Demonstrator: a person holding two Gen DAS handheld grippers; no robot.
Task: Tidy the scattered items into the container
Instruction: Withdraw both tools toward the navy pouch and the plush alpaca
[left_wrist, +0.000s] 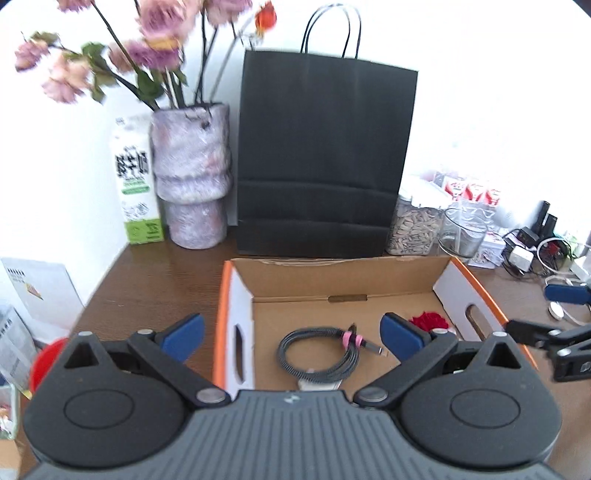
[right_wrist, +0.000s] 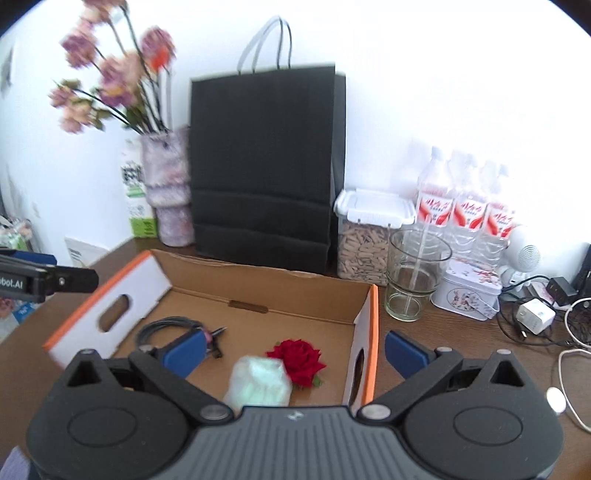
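White wall stood behind a brown wooden bench (left_wrist: 155, 280) crowded along its back edge; a black paper bag (left_wrist: 325, 158) rose upright in the middle, with a mottled pink vase (left_wrist: 192, 177) of faded flowers and a green-and-white carton (left_wrist: 136, 184) to its left, and a lidded jar of seeds (right_wrist: 369, 240), an empty glass (right_wrist: 413, 277), a patterned tin (right_wrist: 469, 295) and water bottles (right_wrist: 465, 199) to its right; chargers and cables (right_wrist: 535, 317) lay tangled at the far right. Just in front of the bag sat the container, an open cardboard box (left_wrist: 240, 295) with orange rims and cut-out handles. Inside it, a coiled grey cable (left_wrist: 321, 350) bound with a pink tie lay toward the left side; a red fabric rose (right_wrist: 299, 358) lay toward the right wall, touching a pale green wrapped packet (right_wrist: 258, 384) at the near edge. The left hand-held gripper (left_wrist: 291, 336) hovered over the box's near left part, its blue pads spread wide and nothing between them; one pad hung outside the left wall, the other above the floor near the rose. The right hand-held gripper (right_wrist: 295, 350) was likewise released, jaws at full spread and empty, straddling the box's right wall above the rose and packet.
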